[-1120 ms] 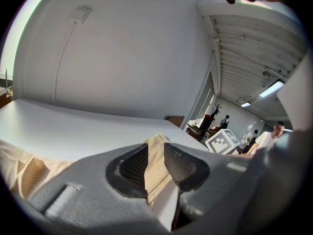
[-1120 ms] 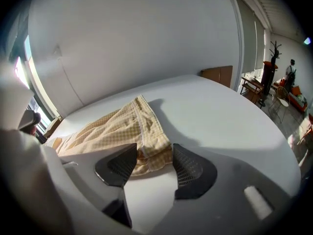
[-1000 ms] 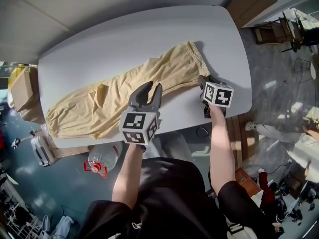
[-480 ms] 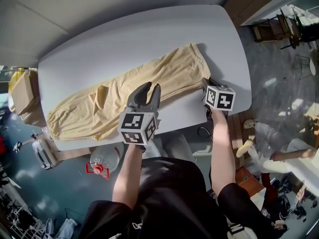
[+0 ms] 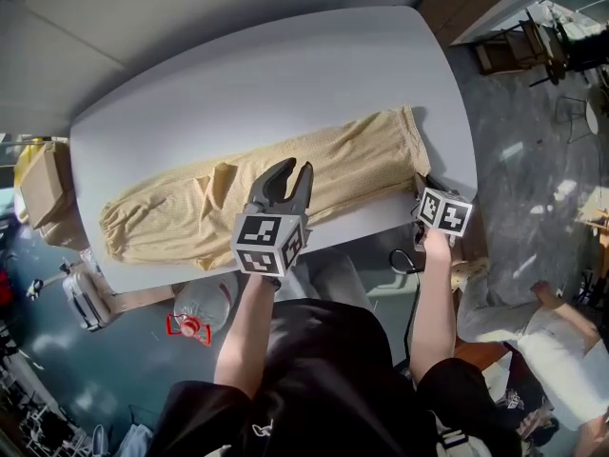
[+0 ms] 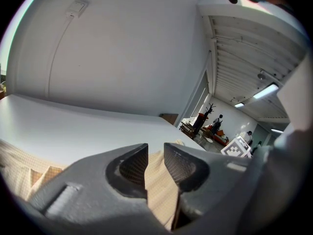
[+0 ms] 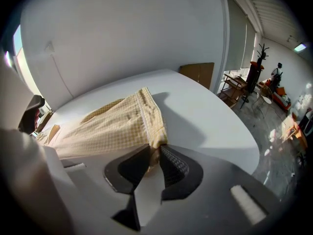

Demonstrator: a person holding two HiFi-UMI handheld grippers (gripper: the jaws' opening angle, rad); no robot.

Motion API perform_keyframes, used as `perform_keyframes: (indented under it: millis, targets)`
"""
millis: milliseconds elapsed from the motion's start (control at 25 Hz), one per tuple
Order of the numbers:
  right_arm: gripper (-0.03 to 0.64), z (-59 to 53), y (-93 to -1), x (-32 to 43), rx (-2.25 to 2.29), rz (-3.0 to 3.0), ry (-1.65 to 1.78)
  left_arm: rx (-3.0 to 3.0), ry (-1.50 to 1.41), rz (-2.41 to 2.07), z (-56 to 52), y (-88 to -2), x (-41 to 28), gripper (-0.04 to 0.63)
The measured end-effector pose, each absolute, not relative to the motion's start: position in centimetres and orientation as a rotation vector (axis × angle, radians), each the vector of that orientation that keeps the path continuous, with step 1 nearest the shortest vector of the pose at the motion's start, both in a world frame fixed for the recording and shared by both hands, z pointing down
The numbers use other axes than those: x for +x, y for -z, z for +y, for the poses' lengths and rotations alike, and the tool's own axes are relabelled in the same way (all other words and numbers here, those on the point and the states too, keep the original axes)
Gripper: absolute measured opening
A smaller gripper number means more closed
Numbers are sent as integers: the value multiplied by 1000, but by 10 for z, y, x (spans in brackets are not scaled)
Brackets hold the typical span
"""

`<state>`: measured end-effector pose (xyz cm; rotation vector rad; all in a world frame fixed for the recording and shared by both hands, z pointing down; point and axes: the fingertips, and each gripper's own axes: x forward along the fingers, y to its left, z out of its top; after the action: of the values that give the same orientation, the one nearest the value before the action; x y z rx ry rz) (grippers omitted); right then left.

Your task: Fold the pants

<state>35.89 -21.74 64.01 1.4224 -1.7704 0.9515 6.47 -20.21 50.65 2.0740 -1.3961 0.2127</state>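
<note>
The right gripper (image 7: 154, 150) had just closed its jaws on the beige pants (image 7: 115, 124) at the waistband corner; the left gripper (image 6: 155, 151) held its jaws slightly apart, empty, above the fabric.

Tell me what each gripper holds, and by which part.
The right gripper, jaws just closed, pinches the pale yellow fabric pants by a corner of their banded end. The left gripper holds nothing.
</note>
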Motion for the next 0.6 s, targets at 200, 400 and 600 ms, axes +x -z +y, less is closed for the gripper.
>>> perform_keyframes:
  millis: [200, 400, 600]
  targets:
    - [72, -201, -638, 399, 1519, -1684, -977, 2101, -209, -1355, -201, -505, 77, 107]
    - [71, -195, -635, 401, 1556, -1666, -965, 2122, -230, -1320, -201, -507, 88, 107]
    - [70, -198, -625, 400, 1573, -1680, -946, 2123, -227, -1315, -201, -505, 90, 63]
